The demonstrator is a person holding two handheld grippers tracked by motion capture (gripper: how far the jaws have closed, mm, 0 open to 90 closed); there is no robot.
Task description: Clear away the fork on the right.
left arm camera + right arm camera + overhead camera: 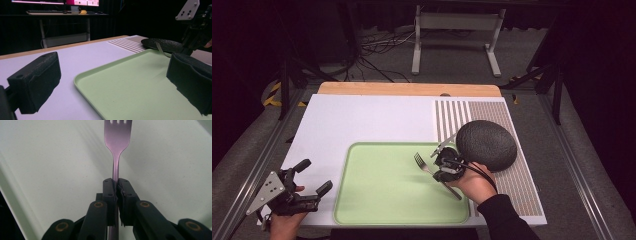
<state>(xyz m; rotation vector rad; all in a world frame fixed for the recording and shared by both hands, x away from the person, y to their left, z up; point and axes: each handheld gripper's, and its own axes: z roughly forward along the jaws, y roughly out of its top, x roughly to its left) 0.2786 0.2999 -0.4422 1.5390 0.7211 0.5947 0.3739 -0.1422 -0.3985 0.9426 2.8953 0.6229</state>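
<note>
The right tongs (439, 167) were clamped on the fork (117, 147) at its neck, holding it over the green tray (362, 200), tines pointing away from the dark plate (486, 145). The left tongs (311, 176) stood wide open and empty at the desk's (362, 120) near corner. The fork looked mid-carry; next it likely needs lowering flat onto the tray before release.

One fork (424, 165), one tray (377, 200), one plate (486, 145).
</note>
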